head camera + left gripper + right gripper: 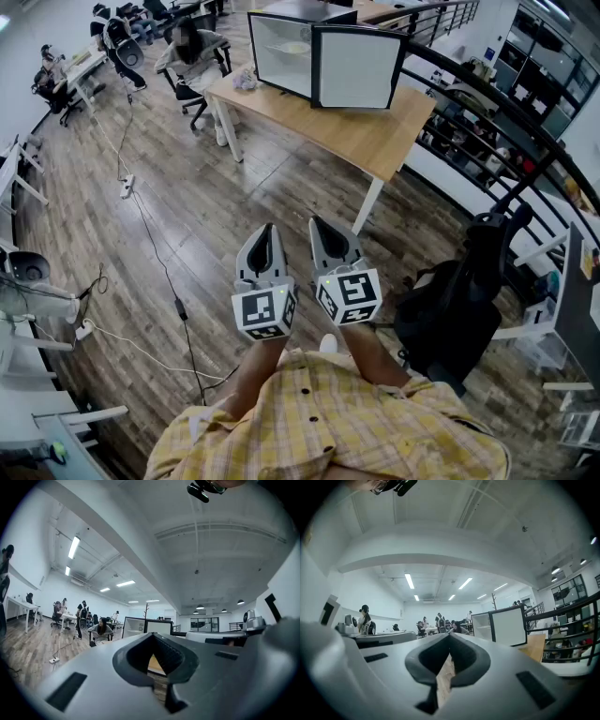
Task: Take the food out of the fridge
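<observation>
We are holding both grippers level and side by side above our yellow checked shirt [328,412]; the left gripper [269,230] is keeping its jaws pressed together with nothing between them, and the right gripper [315,225] is likewise showing its tips meeting on nothing. Wooden floorboards [244,178] are lying between us and the wooden table [366,136], which is standing well apart from the grippers; a black cable [161,267] is trailing across the boards at our left, running up to a white power strip [126,187]. At our right a black office chair [469,281] is standing near the table's corner, and a dark railing [511,127] is curving behind it. The fridge [279,67] is sitting on the far part of the table with its door [359,67] swung open, the white panel facing us and standing beside the opening; inside, a pale flat item of food [296,47] is resting on a shelf, too small for us to name. A crumpled whitish thing [246,81] is lying on the table's left end, just beside the fridge; behind it a seated person [192,52] is leaning at another desk.
</observation>
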A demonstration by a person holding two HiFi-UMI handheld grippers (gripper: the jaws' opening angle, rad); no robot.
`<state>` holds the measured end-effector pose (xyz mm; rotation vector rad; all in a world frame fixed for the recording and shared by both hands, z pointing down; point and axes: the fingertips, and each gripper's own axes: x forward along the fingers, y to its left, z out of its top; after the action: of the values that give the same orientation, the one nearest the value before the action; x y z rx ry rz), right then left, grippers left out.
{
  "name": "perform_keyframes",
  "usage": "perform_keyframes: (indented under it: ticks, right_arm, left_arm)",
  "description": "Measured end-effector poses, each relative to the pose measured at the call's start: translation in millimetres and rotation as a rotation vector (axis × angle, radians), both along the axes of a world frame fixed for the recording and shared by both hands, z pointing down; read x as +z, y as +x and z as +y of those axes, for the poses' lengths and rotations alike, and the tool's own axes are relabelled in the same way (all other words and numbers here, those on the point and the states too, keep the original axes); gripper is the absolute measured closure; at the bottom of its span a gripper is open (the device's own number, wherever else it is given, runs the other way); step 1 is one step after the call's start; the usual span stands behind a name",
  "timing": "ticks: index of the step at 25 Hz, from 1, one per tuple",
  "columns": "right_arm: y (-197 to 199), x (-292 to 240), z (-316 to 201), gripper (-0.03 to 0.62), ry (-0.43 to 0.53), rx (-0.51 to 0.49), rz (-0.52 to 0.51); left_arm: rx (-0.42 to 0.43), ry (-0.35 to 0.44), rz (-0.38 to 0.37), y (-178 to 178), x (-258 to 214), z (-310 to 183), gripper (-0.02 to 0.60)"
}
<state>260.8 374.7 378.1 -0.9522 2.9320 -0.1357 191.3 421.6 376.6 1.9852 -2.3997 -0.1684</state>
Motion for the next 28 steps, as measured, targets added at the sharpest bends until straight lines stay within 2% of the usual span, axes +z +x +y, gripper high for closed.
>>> perform_keyframes:
  ticks: [8,16,23,28]
  right_arm:
    - [11,-2,4,0.586,0.043,-0.024,0.043]
    - [30,0,-16,0.586,0.023,-0.042,0.032]
    - [19,15,-34,0.586,-0.007,-0.077,0.021]
    - [-6,28,-68,0.586,-0.024,-0.079,0.038]
  left_arm:
    - [0.015,-0.012,-0.010,19,1,-3,0.574]
    - [-0.004,-0.015,-0.003,37,0,-19,0.574]
    - [-0.045,-0.042,0.009,26,17,-35,0.574]
    - [-0.044,-0.042,0.020,-2,27,-72,0.574]
